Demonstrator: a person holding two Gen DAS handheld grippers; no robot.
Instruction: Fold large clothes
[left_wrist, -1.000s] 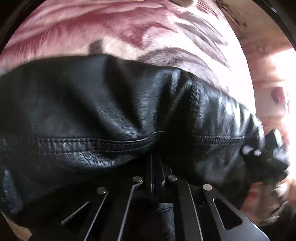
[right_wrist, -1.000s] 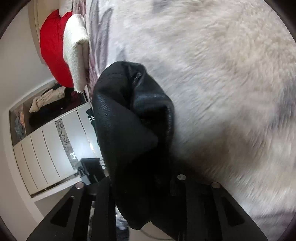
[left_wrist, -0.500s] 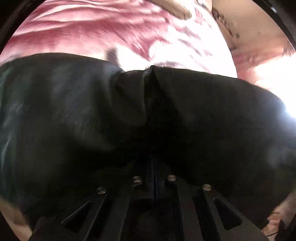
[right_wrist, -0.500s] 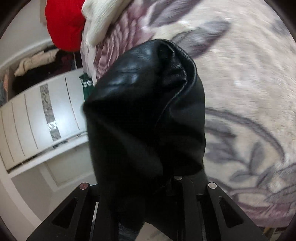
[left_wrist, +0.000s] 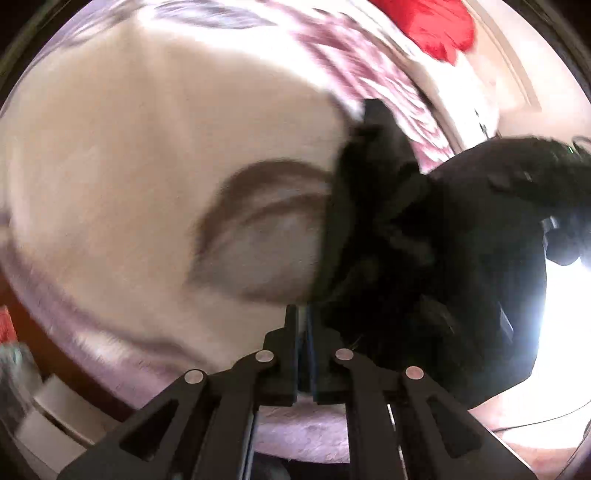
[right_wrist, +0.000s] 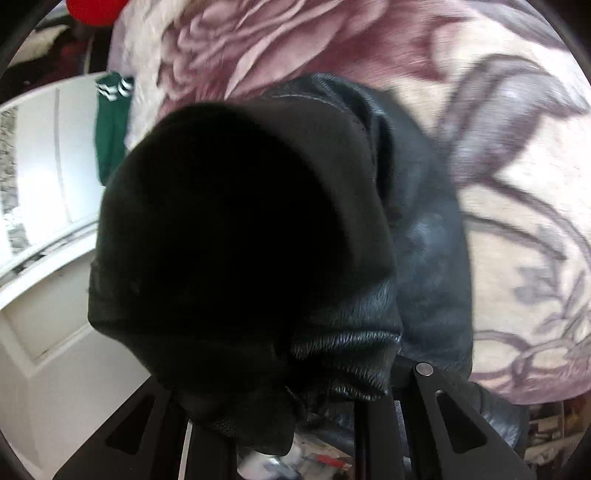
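A black leather jacket (right_wrist: 424, 240) hangs bunched over my right gripper (right_wrist: 291, 376). Its dark lining (right_wrist: 240, 240) fills the middle of the right wrist view and hides the fingertips, which are shut on it. In the left wrist view the same jacket (left_wrist: 424, 240) hangs at the right, above the bed. Its edge runs down into the tips of my left gripper (left_wrist: 304, 321), whose jaws are pressed together on that thin edge. The floral blanket (left_wrist: 147, 166) lies beneath both grippers.
The blanket (right_wrist: 517, 184) covers a bed with purple and rose flower patterns. A red pillow (left_wrist: 436, 26) lies at its far end. A white wardrobe (right_wrist: 44, 166) with a green garment (right_wrist: 110, 129) hanging on it stands beside the bed. Glare whitens the right edge of the left wrist view.
Both grippers rose and swung across the bed with the jacket. In the left view the jacket moved from filling the frame to the right side, baring the blanket. In the right view the bundle looms larger.
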